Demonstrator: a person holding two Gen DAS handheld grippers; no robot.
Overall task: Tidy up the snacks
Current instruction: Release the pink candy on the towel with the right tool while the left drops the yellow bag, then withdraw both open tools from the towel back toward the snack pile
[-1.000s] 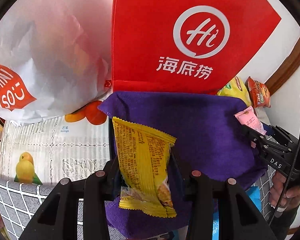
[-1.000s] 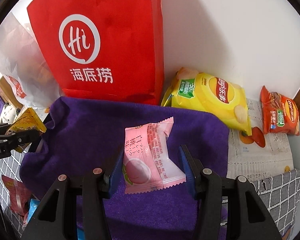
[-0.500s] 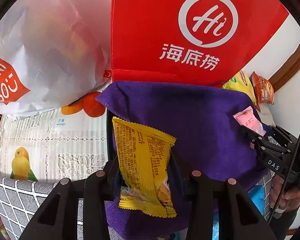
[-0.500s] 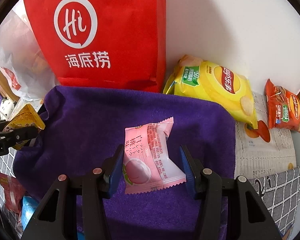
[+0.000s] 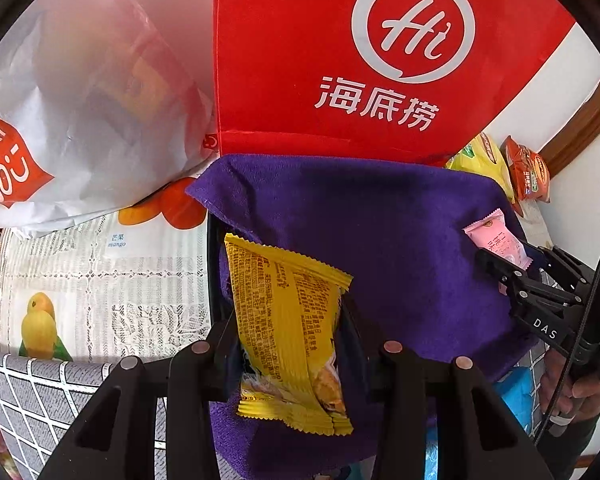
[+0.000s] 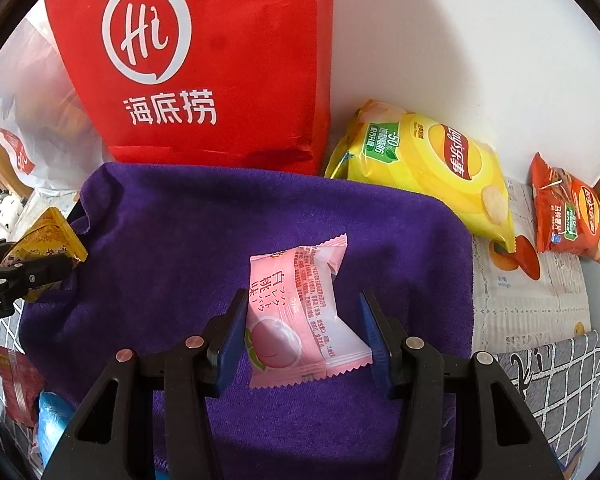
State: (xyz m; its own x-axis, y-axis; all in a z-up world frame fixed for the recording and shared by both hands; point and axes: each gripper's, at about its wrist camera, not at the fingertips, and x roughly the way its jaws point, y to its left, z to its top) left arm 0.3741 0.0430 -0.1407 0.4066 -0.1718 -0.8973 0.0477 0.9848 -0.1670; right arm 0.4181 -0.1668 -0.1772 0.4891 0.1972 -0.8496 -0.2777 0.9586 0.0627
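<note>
Snacks held over my purple cloth point(image 6: 204, 224): left gripper point(image 5: 290, 332) clamps a yellow pack point(image 5: 288, 320), right gripper point(image 6: 304, 320) a pink one point(image 6: 296, 308); red bag point(image 6: 204, 60) crowds the far edge

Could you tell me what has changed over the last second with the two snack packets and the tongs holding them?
Nothing was taken hold of or let go. The left tongs remain shut on the yellow crinkle-edged snack packet, and the right tongs on the pink peach-print sweet wrapper. Both views have crept a little towards the red fabric bag; the purple towel lies as before.
</note>
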